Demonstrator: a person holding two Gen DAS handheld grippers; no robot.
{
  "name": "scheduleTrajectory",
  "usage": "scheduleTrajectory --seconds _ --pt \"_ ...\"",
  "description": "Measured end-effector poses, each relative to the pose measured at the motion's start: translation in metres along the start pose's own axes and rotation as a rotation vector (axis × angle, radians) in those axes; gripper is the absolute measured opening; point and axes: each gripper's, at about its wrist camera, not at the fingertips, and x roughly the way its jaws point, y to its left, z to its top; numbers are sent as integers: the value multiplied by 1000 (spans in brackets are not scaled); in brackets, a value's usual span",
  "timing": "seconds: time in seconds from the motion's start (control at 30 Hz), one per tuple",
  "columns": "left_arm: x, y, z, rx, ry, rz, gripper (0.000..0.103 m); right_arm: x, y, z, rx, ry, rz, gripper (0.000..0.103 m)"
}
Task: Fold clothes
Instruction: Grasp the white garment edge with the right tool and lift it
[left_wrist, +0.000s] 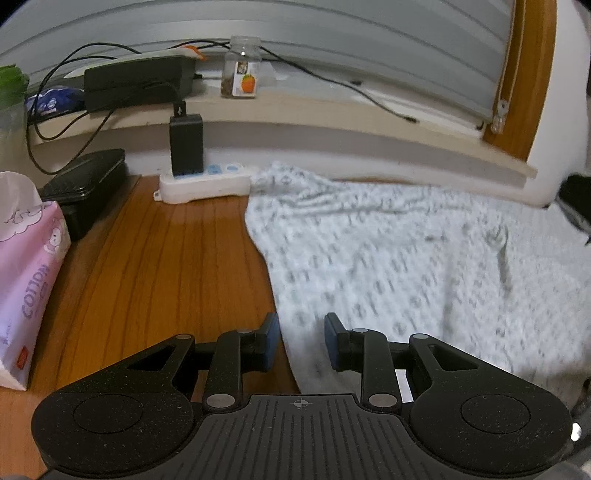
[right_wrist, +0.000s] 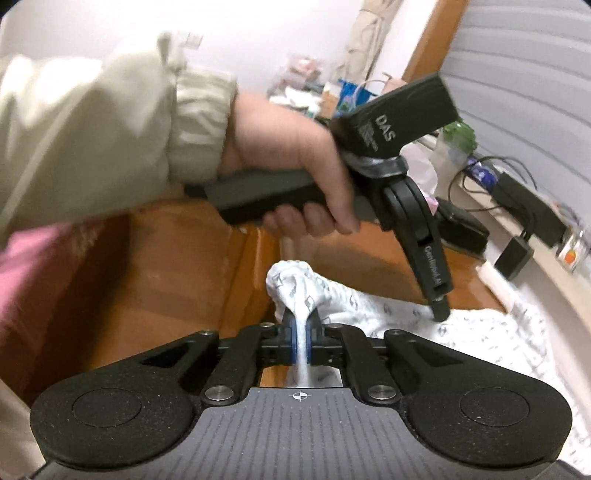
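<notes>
white patterned garment lay spread over the right part of the wooden surface, its far edge bunched against a white power strip under the window ledge. left edge of the cloth ran diagonally toward the camera.

left hand-held gripper released, pads apart, nothing between them; it hung just over the near left edge of the garment, one pad above wood, the other above cloth. whether it touched the fabric could not be told. from the right wrist view the person's hand gripped its handle, tips pointing down near the cloth.

right hand-held gripper clenched on a pinch of the garment, a knot of fabric puffing out beyond the pads and a strip trailing back between them. that part was lifted off the wood; the rest lay flat behind.

handling judgement: thin, soft, light, no stiffness; it drooped and gathered wherever pinched. likely to slide easily on the polished wood, so a one-sided pull might drag the whole piece. best hold seemed an edge or corner, taken shallow through one layer. the bunched grip on the right could leave a crease or uneven fold line.

tissue pack and black case sat well left of the cloth.
</notes>
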Motion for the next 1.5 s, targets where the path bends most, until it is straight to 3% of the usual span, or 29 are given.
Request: scheduleTrajectory --seconds 0.3,0.47,0.93,1.23,1.5 --pt "19 -7 11 4 11 2 30 -61 16 25 108 -95 206 5" --pt "19 -11 6 18 30 19 30 -89 23 41 110 -128 234 5" --pt "9 1 6 -23 4 58 30 -104 -64 47 121 -153 25 5" --pt "-11 21 6 -118 -85 129 30 -81 -132 58 26 -93 -139 4" --pt "-27 22 9 -150 -158 109 30 -28 -208 52 -129 12 -248 4"
